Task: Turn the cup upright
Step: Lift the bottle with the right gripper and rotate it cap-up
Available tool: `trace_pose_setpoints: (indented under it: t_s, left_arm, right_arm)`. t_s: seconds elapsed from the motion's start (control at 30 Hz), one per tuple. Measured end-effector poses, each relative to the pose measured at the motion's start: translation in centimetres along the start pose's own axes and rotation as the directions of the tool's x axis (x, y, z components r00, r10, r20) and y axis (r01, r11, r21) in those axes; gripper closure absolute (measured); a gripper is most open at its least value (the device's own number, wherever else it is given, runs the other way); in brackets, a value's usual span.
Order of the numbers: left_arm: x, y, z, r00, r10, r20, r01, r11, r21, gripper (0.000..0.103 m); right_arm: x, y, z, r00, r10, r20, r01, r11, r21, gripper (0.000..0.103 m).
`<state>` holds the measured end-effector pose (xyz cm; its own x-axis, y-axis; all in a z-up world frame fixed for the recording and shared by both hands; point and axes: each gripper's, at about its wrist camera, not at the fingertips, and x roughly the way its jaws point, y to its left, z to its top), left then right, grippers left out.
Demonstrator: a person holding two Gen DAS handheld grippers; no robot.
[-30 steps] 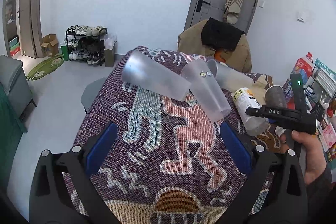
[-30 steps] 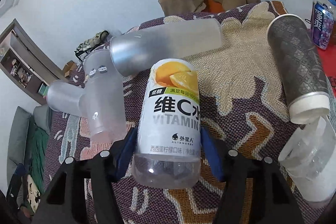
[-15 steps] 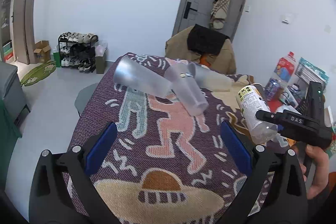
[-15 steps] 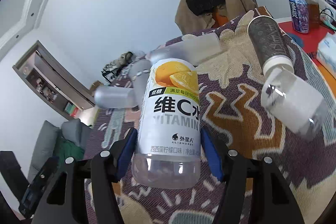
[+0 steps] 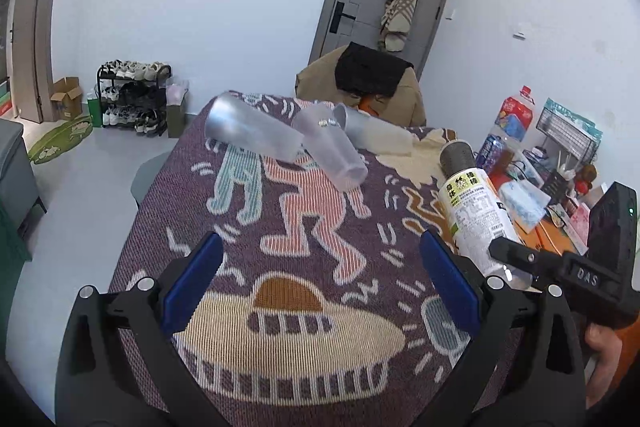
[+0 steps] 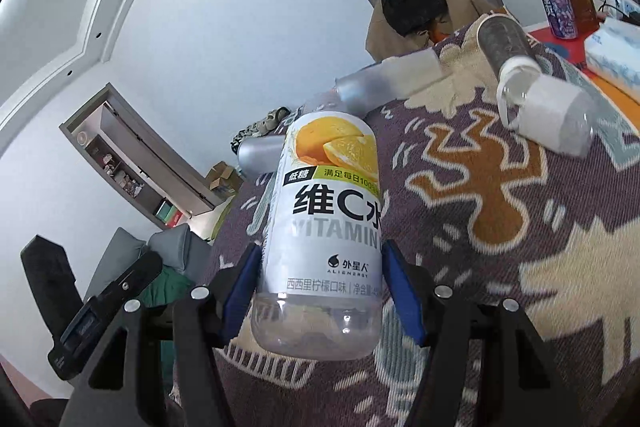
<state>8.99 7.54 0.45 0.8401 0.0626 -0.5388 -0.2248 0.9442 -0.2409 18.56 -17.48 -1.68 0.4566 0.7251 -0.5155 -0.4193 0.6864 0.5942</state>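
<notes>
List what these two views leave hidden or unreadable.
- Vitamin C bottle: its top is turned away in the right wrist view, so a cap cannot be seen.
- Right tool: the bottle covers its inner pad faces.
- Frosted cups: left wrist view, too far away to see inside.
- Grey patterned cup: the bottle hides its lower part.

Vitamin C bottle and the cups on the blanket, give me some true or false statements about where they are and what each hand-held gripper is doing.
1. The right hand-held gripper is shut on the vitamin C bottle. True.
2. The left hand-held gripper holds a frosted cup. False: it is open and empty.
3. The frosted cups lie on their sides on the patterned blanket. True.
4. The dark patterned cup stands upright. False: it lies on its side.
5. The bottle rests flat on the blanket. False: it is held clear of the blanket.
</notes>
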Motion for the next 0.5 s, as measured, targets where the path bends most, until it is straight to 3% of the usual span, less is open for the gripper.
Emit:
trace_pose_setpoints:
  t_s: [0.5]
  left_arm:
    - [-0.4,0.3,-3.4,0.998,-0.021,-0.066,0.022,1.0,0.008,0.005]
  right_arm:
    - [-1.6,0.4,-6.1,0.998,-0.034,-0.045,0.036,0.998,0.043,0.042]
